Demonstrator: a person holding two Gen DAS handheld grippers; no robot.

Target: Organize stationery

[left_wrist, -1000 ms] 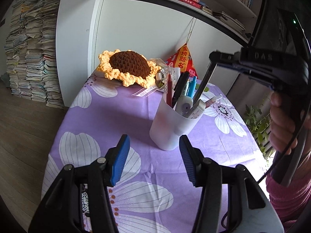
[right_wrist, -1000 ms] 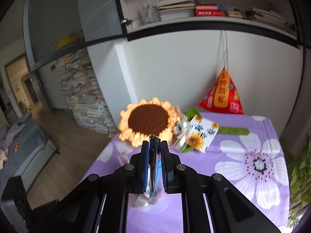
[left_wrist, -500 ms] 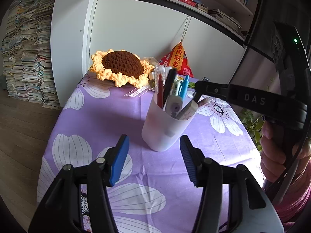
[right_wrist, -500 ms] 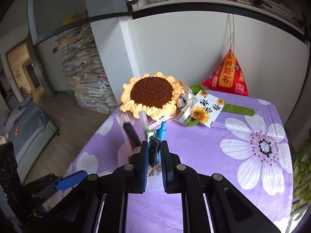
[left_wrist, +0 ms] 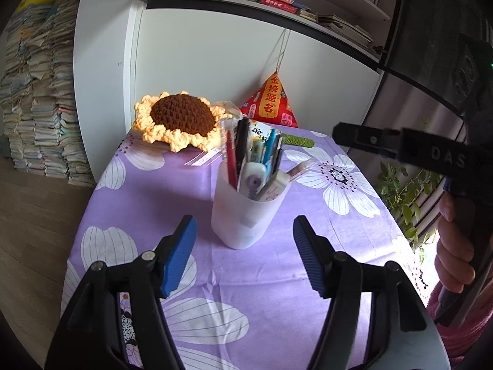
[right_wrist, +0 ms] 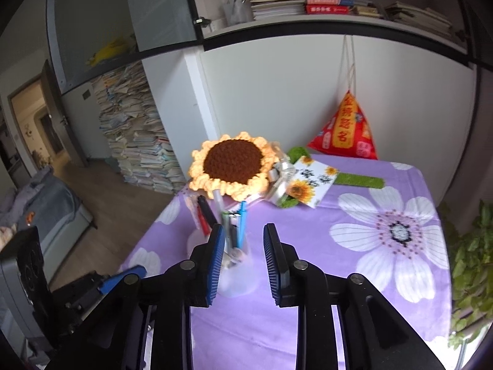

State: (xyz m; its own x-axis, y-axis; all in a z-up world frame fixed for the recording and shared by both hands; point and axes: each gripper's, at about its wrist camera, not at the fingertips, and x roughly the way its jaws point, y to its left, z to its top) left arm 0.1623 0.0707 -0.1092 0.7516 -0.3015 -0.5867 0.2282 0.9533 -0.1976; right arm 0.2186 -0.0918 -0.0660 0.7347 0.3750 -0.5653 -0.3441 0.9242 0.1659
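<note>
Now both claws, left (left_wrist: 243, 240) and right (right_wrist: 242, 243), are spreading empty near the pen cup (left_wrist: 246, 215).

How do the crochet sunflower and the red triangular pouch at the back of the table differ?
The crochet sunflower is round, yarn-knitted, brown with a yellow rim; the red triangular pouch is a glossy pyramid printed with yellow characters. The sunflower leans tilted on the purple tablecloth; the pouch stands upright with strings running up from its tip. Both sit at the table's back edge by the wall.
</note>
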